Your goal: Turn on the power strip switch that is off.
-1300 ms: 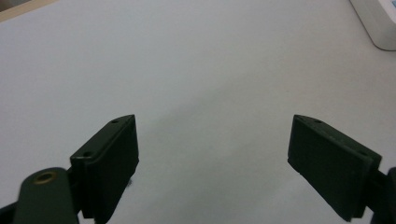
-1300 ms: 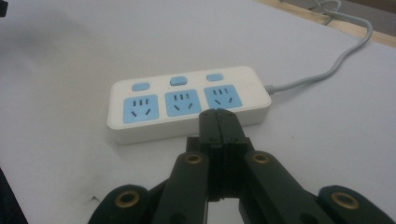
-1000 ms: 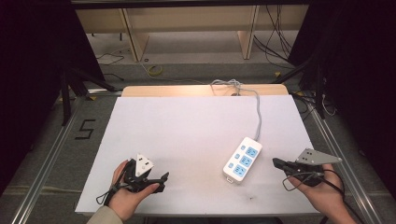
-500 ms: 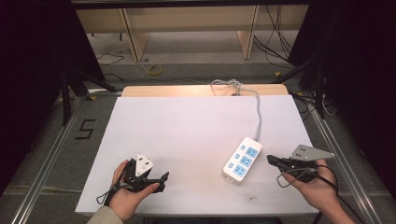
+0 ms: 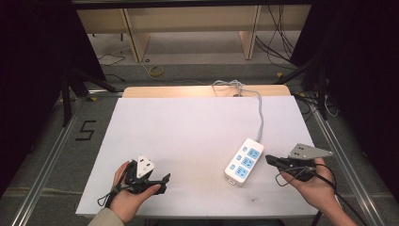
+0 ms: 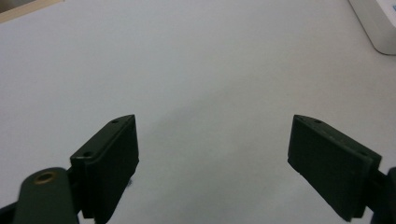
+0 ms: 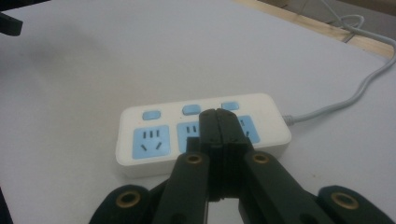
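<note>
A white power strip (image 5: 243, 162) with blue sockets and switches lies on the white table top (image 5: 188, 127), right of centre and near the front. Its grey cable (image 5: 260, 113) runs to the back edge. My right gripper (image 5: 268, 159) is held just right of the strip, jaws shut on nothing and pointing at it. In the right gripper view the closed tips (image 7: 218, 116) sit over the strip's (image 7: 154, 140) socket face; whether they touch it I cannot tell. My left gripper (image 5: 162, 183) rests at the front left, open, with bare table between its jaws (image 6: 212, 154).
A wooden strip (image 5: 188, 92) borders the table's back edge, where the cable (image 7: 345, 100) coils off. Metal rails run along both sides of the table. One corner of the power strip (image 6: 378, 23) shows at the top right of the left gripper view.
My right gripper has crept left, closer to the power strip's end. The left gripper and the strip have stayed put.
</note>
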### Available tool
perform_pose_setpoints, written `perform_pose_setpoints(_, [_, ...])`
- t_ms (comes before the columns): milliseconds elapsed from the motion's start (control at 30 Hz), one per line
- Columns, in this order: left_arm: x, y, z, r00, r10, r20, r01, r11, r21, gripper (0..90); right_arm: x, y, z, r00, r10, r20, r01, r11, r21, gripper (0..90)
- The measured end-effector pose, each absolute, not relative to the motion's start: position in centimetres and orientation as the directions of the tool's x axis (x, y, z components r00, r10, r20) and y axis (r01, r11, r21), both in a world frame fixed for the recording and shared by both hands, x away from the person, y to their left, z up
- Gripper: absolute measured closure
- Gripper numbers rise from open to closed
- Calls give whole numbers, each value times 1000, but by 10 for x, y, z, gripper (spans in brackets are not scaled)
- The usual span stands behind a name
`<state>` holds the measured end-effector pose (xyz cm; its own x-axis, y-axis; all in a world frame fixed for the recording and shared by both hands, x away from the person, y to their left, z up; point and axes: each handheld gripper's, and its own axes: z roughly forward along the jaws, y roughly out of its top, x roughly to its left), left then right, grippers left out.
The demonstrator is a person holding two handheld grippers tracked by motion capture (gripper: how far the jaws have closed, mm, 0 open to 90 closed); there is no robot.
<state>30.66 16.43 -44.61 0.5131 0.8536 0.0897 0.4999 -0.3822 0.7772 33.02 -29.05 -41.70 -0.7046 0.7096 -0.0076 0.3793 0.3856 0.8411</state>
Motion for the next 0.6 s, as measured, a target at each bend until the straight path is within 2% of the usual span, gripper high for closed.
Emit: perform_pose_setpoints(600, [307,164,-446,513,854,89,500,-381,777,160,339,-280,-417,-715,699,-10,384,405,830,900])
